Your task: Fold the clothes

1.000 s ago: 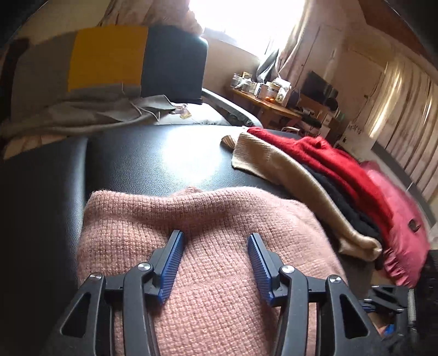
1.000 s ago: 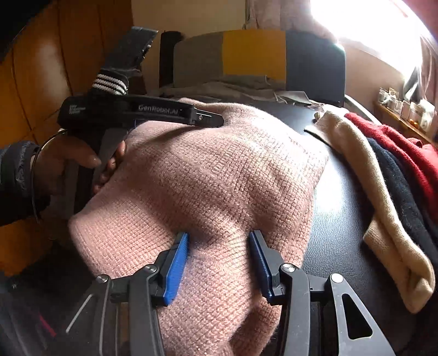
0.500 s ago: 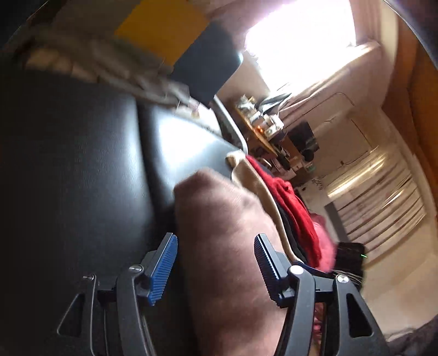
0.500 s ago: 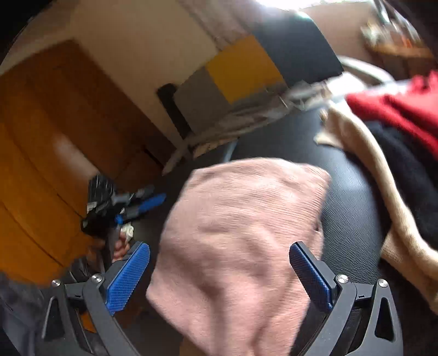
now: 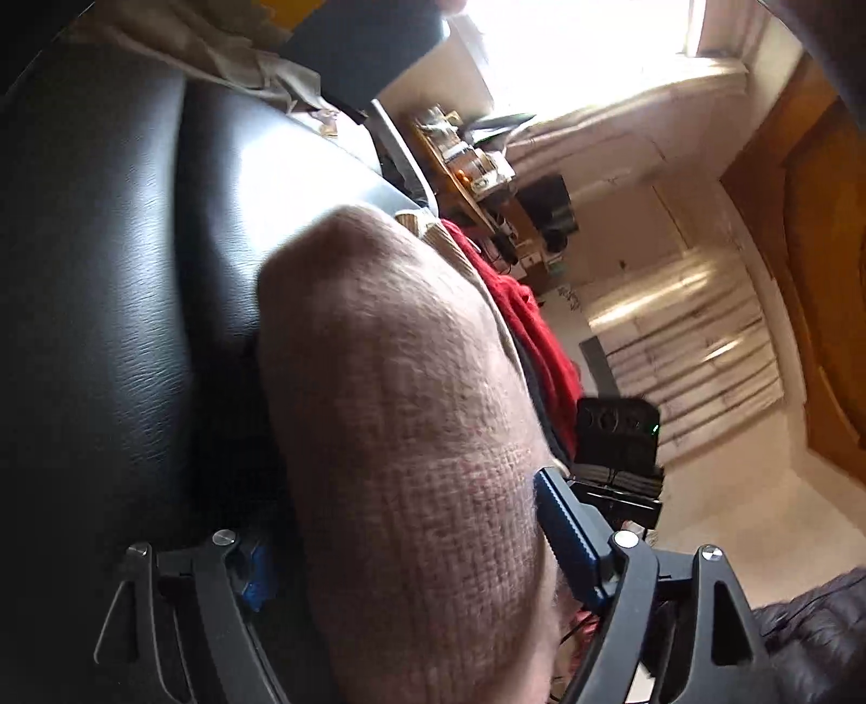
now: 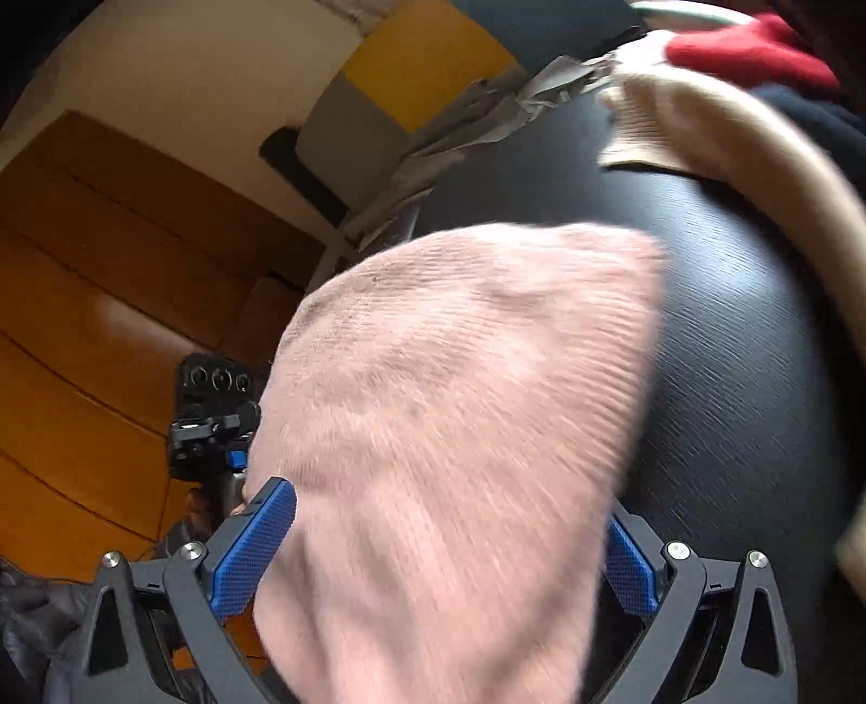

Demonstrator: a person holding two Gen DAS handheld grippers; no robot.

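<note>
Pink knit sweater (image 5: 411, 433) sits folded in a thick bundle on the black leather surface (image 5: 108, 271), lying lengthwise between the blue pads of both tools.

Left tool (image 5: 400, 547): jaws opening, spread wide, sweater bundle fills the gap between them. Right-hand pad (image 5: 568, 530) sits just at the knit's edge; the left-hand pad is half hidden in shadow under the bundle. Pads not pressing in, so released.

Right tool (image 6: 438, 547): jaws at full spread, sweater (image 6: 460, 433) between them and bulging over both pads. One pad (image 6: 254, 541) is beside the fabric edge, the other mostly covered by it. No squeeze visible, released.

Right wrist view also shows the left tool's body (image 6: 211, 417) just beside the sweater's far-left edge, held by a hand (image 6: 205, 503).

Beyond the pink sweater: a beige knit (image 6: 730, 146), a red knit (image 6: 747, 49) and a dark garment (image 6: 812, 119) piled along the surface's right side, apart from the pink bundle. Frames are motion-blurred.
</note>
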